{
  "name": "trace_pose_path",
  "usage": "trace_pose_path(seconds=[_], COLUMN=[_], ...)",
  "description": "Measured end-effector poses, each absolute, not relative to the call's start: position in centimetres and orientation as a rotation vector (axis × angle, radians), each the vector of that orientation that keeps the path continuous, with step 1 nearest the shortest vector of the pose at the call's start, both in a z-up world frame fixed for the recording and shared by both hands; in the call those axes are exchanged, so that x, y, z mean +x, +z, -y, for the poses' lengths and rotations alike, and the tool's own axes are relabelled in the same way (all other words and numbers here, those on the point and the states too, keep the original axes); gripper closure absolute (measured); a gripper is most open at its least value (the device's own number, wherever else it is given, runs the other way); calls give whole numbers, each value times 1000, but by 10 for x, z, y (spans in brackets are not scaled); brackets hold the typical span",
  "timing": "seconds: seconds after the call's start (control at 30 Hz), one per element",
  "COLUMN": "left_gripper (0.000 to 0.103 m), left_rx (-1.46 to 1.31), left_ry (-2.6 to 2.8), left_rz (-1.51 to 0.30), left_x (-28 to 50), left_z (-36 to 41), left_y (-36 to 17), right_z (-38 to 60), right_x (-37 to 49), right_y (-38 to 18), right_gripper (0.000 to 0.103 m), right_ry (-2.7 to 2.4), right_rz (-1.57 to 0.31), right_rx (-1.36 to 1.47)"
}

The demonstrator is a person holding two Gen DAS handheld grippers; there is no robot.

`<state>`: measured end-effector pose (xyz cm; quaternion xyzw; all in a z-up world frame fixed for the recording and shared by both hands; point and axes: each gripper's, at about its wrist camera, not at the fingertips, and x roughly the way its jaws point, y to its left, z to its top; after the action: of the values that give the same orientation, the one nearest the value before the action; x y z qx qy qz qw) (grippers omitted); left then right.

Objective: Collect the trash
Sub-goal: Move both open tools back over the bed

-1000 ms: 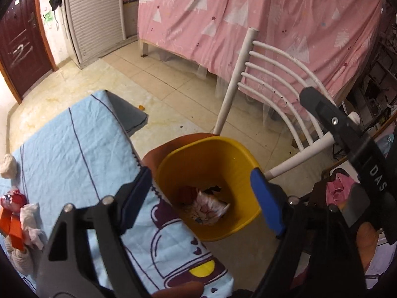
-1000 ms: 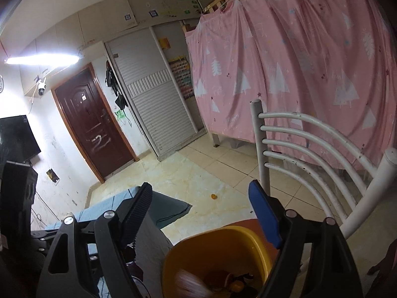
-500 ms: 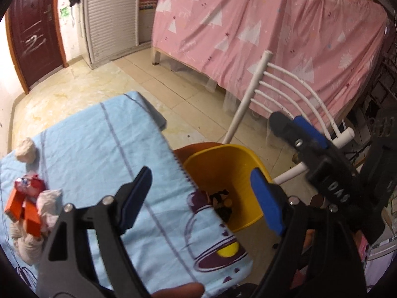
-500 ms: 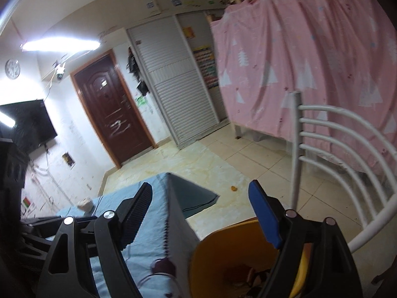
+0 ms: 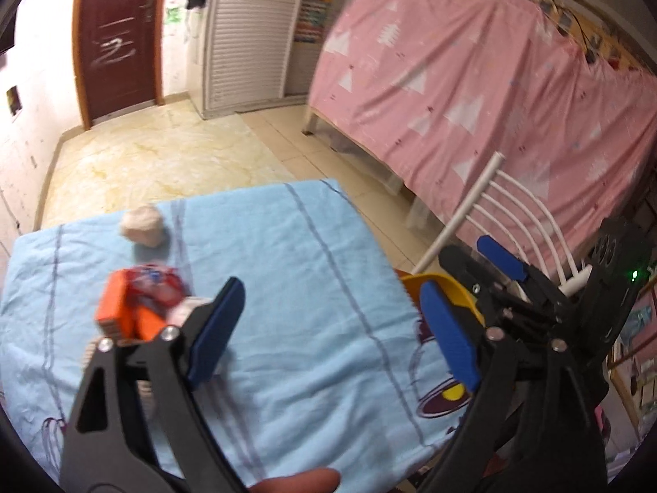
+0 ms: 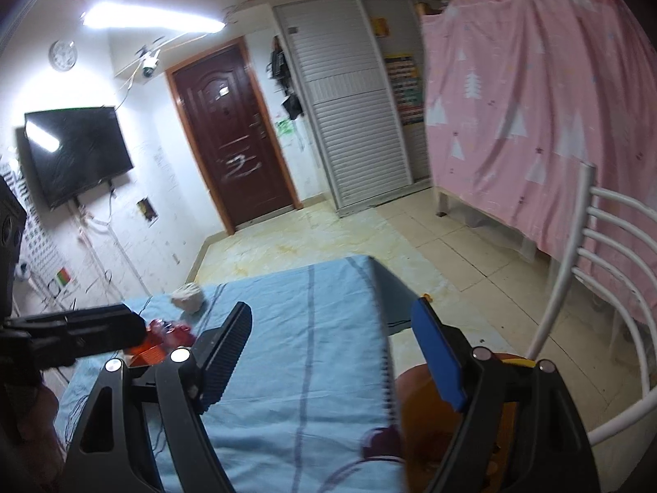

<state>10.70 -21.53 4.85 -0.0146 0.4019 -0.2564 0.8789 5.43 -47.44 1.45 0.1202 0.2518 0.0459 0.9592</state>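
Note:
Trash lies on a table under a light blue cloth (image 5: 312, 271): a crumpled white paper ball (image 5: 141, 226), and nearer me an orange box with a red wrapper (image 5: 135, 300). White tissue shows partly behind my finger. My left gripper (image 5: 330, 332) hovers over the cloth to the right of this pile; its jaws are opening with nothing between them. My right gripper (image 6: 330, 353) stands open and empty above the table's right part. The yellow bin (image 5: 431, 281) sits off the table's right edge, mostly hidden. The right wrist view also shows the paper ball (image 6: 188, 296) and the bin (image 6: 427, 419).
A white slatted chair (image 6: 591, 267) stands right of the bin, before a pink curtain (image 5: 472, 82). Tiled floor runs to a dark red door (image 6: 234, 143) and a white shutter cupboard (image 6: 349, 123). A TV (image 6: 74, 152) hangs on the left wall.
Both views have swung left from the bin to the table. The bin has slid to the right edge and the trash pile has come closer. The left jaws stand slightly wider.

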Motion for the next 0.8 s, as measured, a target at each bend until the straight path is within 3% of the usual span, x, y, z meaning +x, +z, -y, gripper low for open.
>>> trace_pose_path(seconds=[0.37, 0.8], left_gripper=[18, 18], left_rx=[-89, -76], left_ry=[-399, -339], left_rz=[-819, -857], left_x=[124, 132], left_z=[127, 61], left_y=[46, 8], right_z=[409, 359], right_x=[87, 126], right_y=[16, 5], right_gripper=[29, 29], right_ry=[192, 275], right_rz=[-568, -630], right_rx=[154, 121])
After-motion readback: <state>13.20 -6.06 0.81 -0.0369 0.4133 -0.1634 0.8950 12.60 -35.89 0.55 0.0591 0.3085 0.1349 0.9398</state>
